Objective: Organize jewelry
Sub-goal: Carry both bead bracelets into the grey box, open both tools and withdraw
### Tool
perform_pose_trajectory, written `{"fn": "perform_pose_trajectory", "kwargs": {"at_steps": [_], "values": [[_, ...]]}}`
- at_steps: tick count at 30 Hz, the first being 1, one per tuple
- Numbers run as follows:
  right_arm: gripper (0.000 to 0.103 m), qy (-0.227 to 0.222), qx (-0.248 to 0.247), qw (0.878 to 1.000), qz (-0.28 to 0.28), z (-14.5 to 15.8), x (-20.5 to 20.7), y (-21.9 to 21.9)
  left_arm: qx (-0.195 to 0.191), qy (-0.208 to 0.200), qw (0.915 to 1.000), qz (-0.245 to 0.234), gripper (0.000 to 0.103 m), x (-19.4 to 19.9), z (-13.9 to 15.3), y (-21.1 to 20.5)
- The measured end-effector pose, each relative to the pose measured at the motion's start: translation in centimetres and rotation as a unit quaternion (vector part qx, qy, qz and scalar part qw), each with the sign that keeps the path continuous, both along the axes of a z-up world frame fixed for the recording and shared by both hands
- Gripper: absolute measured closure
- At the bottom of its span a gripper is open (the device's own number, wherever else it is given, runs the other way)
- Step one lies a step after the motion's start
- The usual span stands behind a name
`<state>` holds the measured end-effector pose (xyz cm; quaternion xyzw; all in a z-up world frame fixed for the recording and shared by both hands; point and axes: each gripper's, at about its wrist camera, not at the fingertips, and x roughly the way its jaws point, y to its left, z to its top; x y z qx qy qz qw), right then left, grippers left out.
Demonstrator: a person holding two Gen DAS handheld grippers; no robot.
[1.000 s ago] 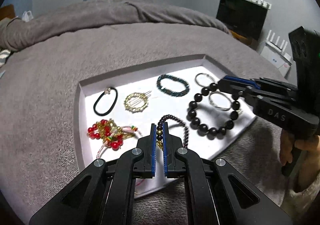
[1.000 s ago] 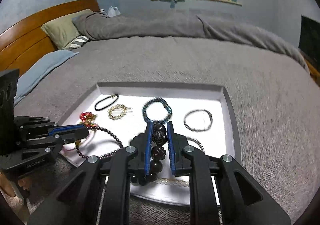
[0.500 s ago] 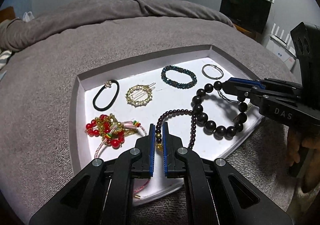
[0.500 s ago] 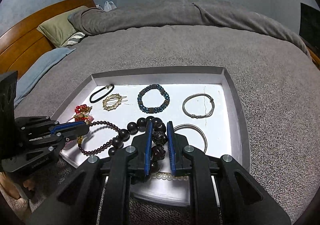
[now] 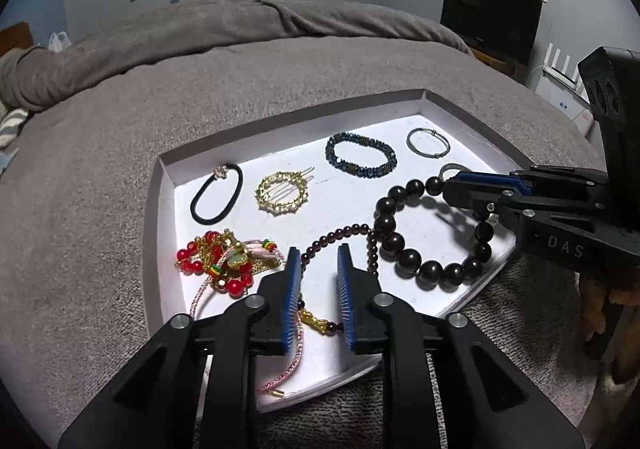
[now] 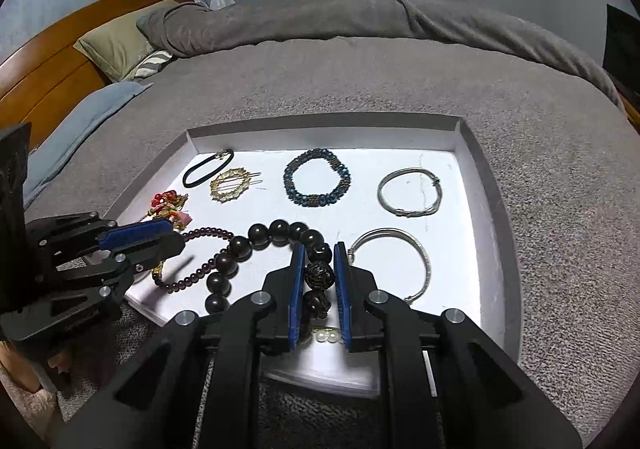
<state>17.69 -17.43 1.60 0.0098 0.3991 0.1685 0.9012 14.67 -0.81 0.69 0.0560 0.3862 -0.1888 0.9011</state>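
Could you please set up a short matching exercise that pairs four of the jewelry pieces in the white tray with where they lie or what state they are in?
Things:
1. large dark bead bracelet
2. black hair tie
3. blue beaded bracelet
4. small garnet bead bracelet

States:
A. far row, between gold hair clip and thin silver bangle
B. clamped in right gripper
C. far left corner of tray
D. lying between the opening jaws of left gripper

Pairs: 1-B, 2-C, 3-A, 4-D
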Motion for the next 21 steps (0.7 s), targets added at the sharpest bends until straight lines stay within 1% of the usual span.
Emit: {"fn": "perform_pose_trajectory", "kwargs": {"at_steps": [2,3,4,5,6,7,8,10,11,12,13,14,16,17,19,21], "values": [[0.086,-0.002,0.005,1.000,-0.007,0.1,-0.1,-0.4,0.004,-0.008,1.0000,0.002,0.079,-0.2,0.2,0.0],[0.083,-0.003,0.008,1.000,-0.009,0.2,-0.2,-0.6,0.005,-0.013,0.9999,0.003,0.075,-0.3,0.3,0.0],[0.074,-0.007,0.010,1.000,-0.013,0.3,-0.3,-0.9,0.003,-0.022,0.9998,0.005,0.072,-0.5,0.5,0.2],[0.069,-0.012,0.010,1.000,-0.016,0.5,-0.4,-1.0,0.000,-0.026,0.9996,0.005,0.068,-0.6,0.6,0.3],[0.058,-0.016,0.011,1.000,-0.019,0.7,-0.6,-1.2,-0.005,-0.031,0.9995,0.005,0.068,-0.8,0.8,0.5],[0.050,-0.024,0.012,0.999,-0.024,1.1,-1.0,-1.5,-0.007,-0.035,0.9994,0.007,0.068,-1.0,1.0,0.7],[0.046,-0.030,0.012,0.999,-0.027,1.4,-1.4,-1.6,-0.010,-0.041,0.9991,0.010,0.066,-1.3,1.4,0.9],[0.030,-0.044,0.016,0.998,-0.036,2.0,-2.3,-2.1,-0.015,-0.056,0.9981,0.021,0.051,-2.2,2.1,1.4],[0.026,-0.053,0.018,0.998,-0.041,2.3,-3.1,-2.3,-0.017,-0.063,0.9975,0.027,0.040,-2.6,2.4,1.5],[0.020,-0.057,0.017,0.997,-0.044,2.5,-3.6,-2.4,-0.015,-0.072,0.9967,0.034,0.032,-3.4,2.9,1.7],[0.015,-0.064,0.013,0.997,-0.046,2.7,-4.5,-2.5,-0.012,-0.079,0.9960,0.038,0.029,-4.1,3.2,1.8],[0.012,-0.069,0.006,0.996,-0.048,2.8,-5.2,-2.5,-0.009,-0.085,0.9953,0.045,0.023,-4.7,3.5,1.8],[0.005,-0.081,-0.012,0.995,-0.052,3.0,-6.6,-2.4,-0.007,-0.089,0.9942,0.060,0.016,-5.8,4.0,1.9],[0.005,-0.083,-0.018,0.995,-0.055,2.9,-7.1,-2.4,-0.008,-0.088,0.9939,0.066,0.011,-6.2,4.1,2.0],[0.005,-0.082,-0.029,0.994,-0.059,2.6,-8.2,-2.4,-0.005,-0.080,0.9936,0.080,0.010,-7.2,4.1,2.1],[0.005,-0.074,-0.029,0.995,-0.062,2.3,-8.7,-2.5,0.006,-0.068,0.9935,0.091,0.008,-7.8,3.8,2.2]]}}
